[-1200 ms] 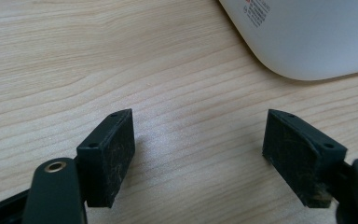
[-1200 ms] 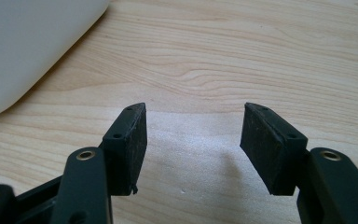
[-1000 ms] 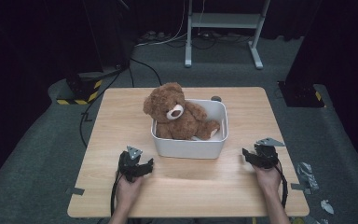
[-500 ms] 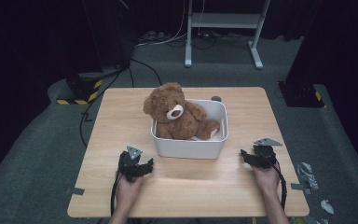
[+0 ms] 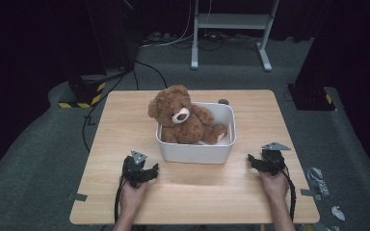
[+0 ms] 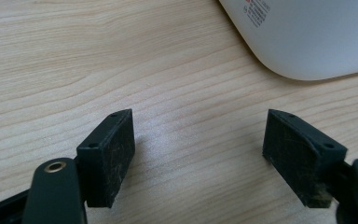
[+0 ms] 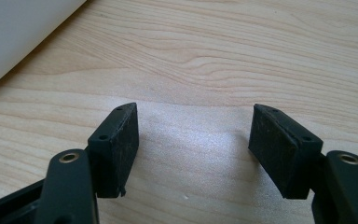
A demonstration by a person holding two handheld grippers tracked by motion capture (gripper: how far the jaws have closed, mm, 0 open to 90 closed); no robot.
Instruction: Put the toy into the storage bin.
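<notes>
In the high view, a wooden table (image 5: 125, 115) carries a white tub (image 5: 197, 153) near its centre. A brown teddy bear (image 5: 183, 118) sits inside the tub, leaning toward its nine o'clock wall, its head rising above the rim. The left gripper (image 5: 150, 172) rests on the table at about seven o'clock from the tub, near its front corner but apart from it, held by the person's left hand (image 5: 132, 197). The right gripper (image 5: 251, 160) lies at about four o'clock from the tub, held by the right hand (image 5: 273, 183), with a cable (image 5: 292, 192) trailing back along the forearm. On the floor past the table stand a grey metal frame (image 5: 231, 29) at twelve o'clock and dark cables (image 5: 139, 67) at eleven o'clock.

In the left gripper view, the left gripper (image 6: 200, 149) has its jaws spread wide with nothing between them but bare wood. The tub's rounded white corner (image 6: 307, 37) lies at one o'clock, clear of the jaws.

In the right gripper view, the right gripper (image 7: 193, 144) likewise has its jaws parted and empty over the wood. The tub's wall (image 7: 14, 32) shows at eleven o'clock, apart from the jaws.
</notes>
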